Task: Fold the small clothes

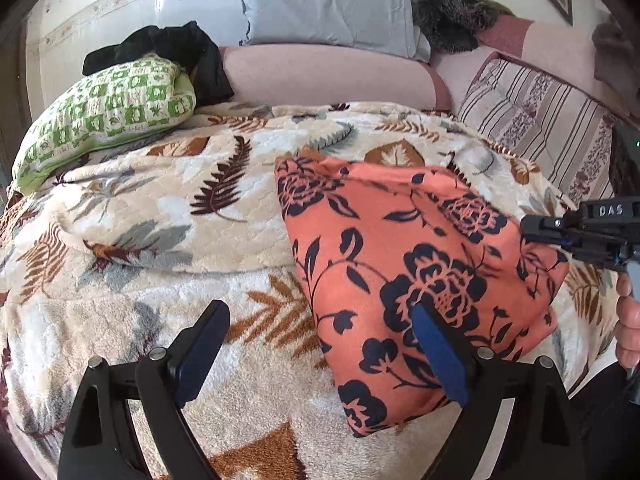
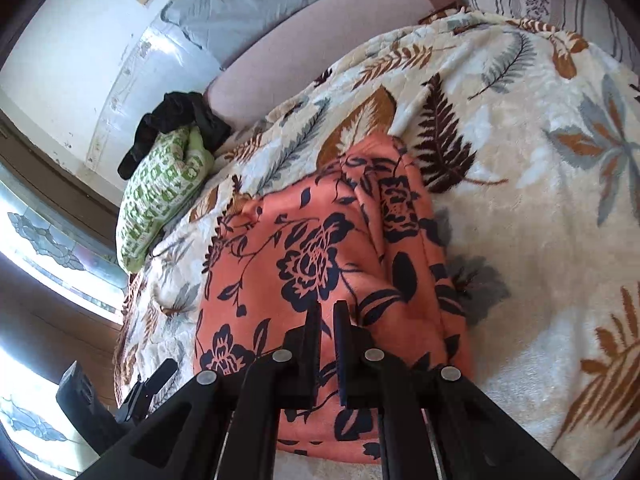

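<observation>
An orange cloth with dark blue flowers (image 1: 400, 272) lies partly folded on the leaf-patterned blanket (image 1: 160, 208); it also shows in the right wrist view (image 2: 320, 248). My left gripper (image 1: 320, 344) is open and empty, its right finger (image 1: 440, 356) over the cloth's near part, its left finger over the blanket. My right gripper (image 2: 327, 320) is shut on the near edge of the orange cloth. It also shows at the right edge of the left wrist view (image 1: 532, 228), at the cloth's right corner.
A green-and-white patterned cloth (image 1: 108, 116) with a black garment (image 1: 168, 48) behind it lies at the back left. A grey pillow (image 1: 328, 4), a pink bolster (image 1: 328, 76) and a striped cushion (image 1: 540, 116) line the back. A window is at the left (image 2: 40, 240).
</observation>
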Motion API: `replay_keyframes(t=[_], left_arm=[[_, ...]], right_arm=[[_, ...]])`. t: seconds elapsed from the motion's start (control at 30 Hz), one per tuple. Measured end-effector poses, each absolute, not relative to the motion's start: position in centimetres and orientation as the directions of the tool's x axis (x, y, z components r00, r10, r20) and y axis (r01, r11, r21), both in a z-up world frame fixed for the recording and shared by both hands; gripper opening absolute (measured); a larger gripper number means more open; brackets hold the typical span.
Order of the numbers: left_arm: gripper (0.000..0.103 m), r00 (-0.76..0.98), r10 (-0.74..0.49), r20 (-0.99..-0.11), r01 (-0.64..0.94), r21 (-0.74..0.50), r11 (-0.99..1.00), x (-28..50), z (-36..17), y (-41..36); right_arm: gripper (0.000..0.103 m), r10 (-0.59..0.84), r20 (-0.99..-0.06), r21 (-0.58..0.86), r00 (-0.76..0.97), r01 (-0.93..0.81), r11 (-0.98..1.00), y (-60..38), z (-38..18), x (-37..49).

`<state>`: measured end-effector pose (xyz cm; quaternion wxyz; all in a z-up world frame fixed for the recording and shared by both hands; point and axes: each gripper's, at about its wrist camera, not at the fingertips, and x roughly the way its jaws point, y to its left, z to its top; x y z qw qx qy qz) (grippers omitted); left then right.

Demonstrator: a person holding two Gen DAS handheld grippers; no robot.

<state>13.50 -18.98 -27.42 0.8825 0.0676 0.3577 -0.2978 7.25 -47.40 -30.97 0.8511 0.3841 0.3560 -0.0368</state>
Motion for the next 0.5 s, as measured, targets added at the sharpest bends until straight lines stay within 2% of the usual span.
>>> replay_keyframes(t=[0.1, 0.27, 0.37, 0.5], left_arm=[[0.093, 0.603, -0.468, -0.646, 0.539, -0.103, 0.836, 14.5, -26.5, -18.6], [0.093, 0.527, -0.381, -0.760, 0.470, -0.112, 0.875, 17.7, -29.7, -19.9], [0.093, 0.552, -0.384, -0.740, 0.472, -0.103, 0.876, 17.0, -30.2, -20.2], [0.093, 0.586, -0.380, -0.716, 0.491, -0.059, 0.869, 16.4, -29.0, -20.2]], right_arm=[[0.010, 0.205, -0.630, 0.639, 0.749, 0.350, 0.686, -48.1, -30.9, 6.3], [0.011, 0.263, -0.696, 0.623, 0.668, 0.381, 0.683, -47.5, -33.3, 7.7], [0.009, 0.278, -0.695, 0.635, 0.663, 0.385, 0.670, -47.8, -34.0, 7.8], [0.009, 0.291, -0.645, 0.696, 0.707, 0.385, 0.606, -48.9, -33.4, 7.3]])
